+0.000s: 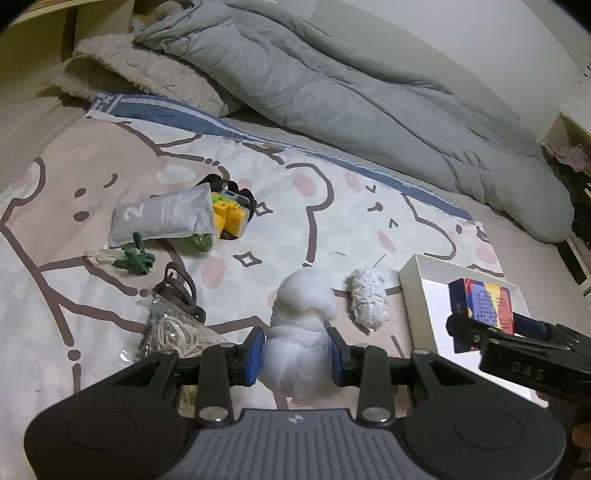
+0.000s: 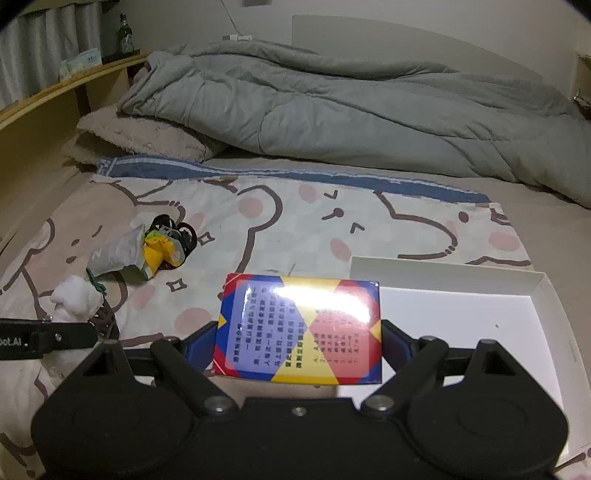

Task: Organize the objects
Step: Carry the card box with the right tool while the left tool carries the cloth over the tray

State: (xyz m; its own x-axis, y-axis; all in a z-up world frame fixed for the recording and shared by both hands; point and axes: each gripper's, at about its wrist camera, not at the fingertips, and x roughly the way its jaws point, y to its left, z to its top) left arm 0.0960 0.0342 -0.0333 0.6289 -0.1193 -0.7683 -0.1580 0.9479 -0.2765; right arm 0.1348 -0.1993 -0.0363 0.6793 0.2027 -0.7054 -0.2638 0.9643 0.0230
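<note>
Card box (image 2: 299, 328) clamped across its width in right gripper (image 2: 299, 345), white tray (image 2: 546, 295) immediately lower right; left gripper (image 1: 295, 356) squeezes white gauze wad (image 1: 301, 321).

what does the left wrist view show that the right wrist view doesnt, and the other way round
Only the left wrist view: a crumpled tissue wad, a bag of rubber bands and a brown cord.
Only the right wrist view: a green bottle on the shelf, and the printed text on the colourful box.
Both: that box, the white gauze bundle, white tray, yellow toy, grey pouch and grey duvet.
</note>
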